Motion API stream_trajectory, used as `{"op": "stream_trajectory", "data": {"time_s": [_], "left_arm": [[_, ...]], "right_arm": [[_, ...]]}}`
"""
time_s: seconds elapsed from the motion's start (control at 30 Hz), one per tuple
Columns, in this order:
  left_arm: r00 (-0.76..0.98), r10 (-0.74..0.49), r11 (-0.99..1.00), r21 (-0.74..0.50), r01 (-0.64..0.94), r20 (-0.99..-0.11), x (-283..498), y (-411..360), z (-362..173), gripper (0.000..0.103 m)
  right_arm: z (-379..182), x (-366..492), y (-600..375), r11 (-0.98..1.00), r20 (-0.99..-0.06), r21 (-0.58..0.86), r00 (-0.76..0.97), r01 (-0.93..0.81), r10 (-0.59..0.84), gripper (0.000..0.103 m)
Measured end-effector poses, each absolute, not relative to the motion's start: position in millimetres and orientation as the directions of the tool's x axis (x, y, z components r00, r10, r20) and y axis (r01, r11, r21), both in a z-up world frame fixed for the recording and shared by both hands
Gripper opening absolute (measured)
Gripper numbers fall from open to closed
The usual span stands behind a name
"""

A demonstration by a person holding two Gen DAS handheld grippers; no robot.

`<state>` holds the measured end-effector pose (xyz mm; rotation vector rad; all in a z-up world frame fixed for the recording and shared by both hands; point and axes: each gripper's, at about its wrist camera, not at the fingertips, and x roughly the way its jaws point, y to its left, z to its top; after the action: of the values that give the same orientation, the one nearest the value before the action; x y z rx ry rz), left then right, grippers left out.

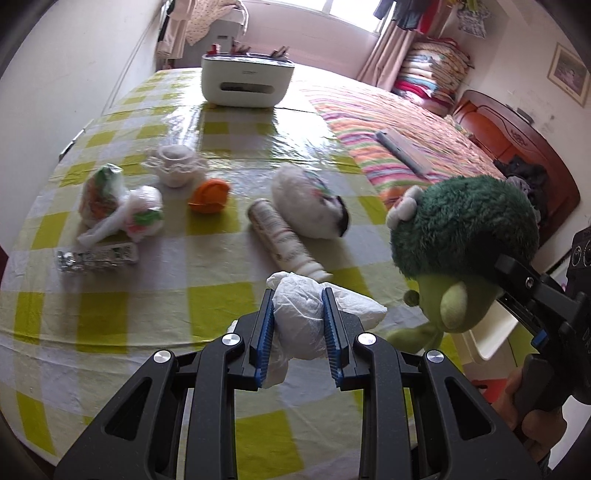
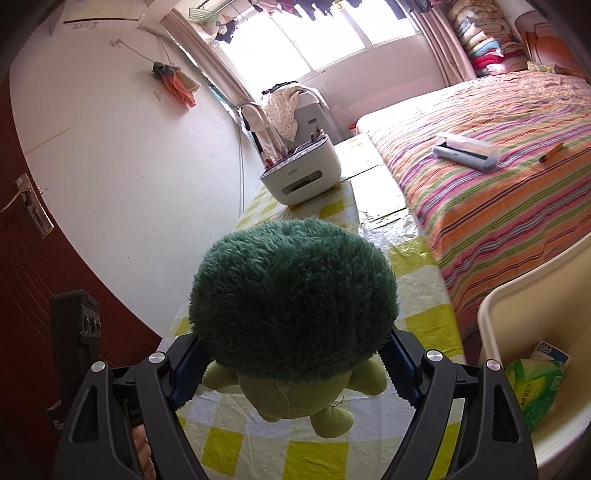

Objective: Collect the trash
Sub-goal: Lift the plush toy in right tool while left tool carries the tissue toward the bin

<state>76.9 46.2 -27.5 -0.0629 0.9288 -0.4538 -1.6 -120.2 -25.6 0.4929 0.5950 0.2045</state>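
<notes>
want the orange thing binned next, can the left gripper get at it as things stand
Probably not yet. The left gripper is shut on a crumpled white bag, so its fingers are full. The orange piece itself lies in the open on the checked tablecloth, with nothing over it.

Blown-out window (image 2: 332, 33) backlight, fisheye-warped edges.

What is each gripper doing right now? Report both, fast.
Left gripper: shut on the crumpled white plastic bag.
Right gripper: shut on the dark green and lime broccoli plush toy.
</notes>
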Motion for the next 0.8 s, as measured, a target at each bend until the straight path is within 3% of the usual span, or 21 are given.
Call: {"op": "stream_trajectory", "data": {"time_s": [0.8], "left_arm": [[0.474,-0.462,0.834,-0.185,0.519,-0.750,40.5,-36.1,-21.7,0.025]], "right_arm": [[-17.0,-37.8,-176.4,0.843,-0.444,0.535,0.865,0.046,0.234,0.079]]}}
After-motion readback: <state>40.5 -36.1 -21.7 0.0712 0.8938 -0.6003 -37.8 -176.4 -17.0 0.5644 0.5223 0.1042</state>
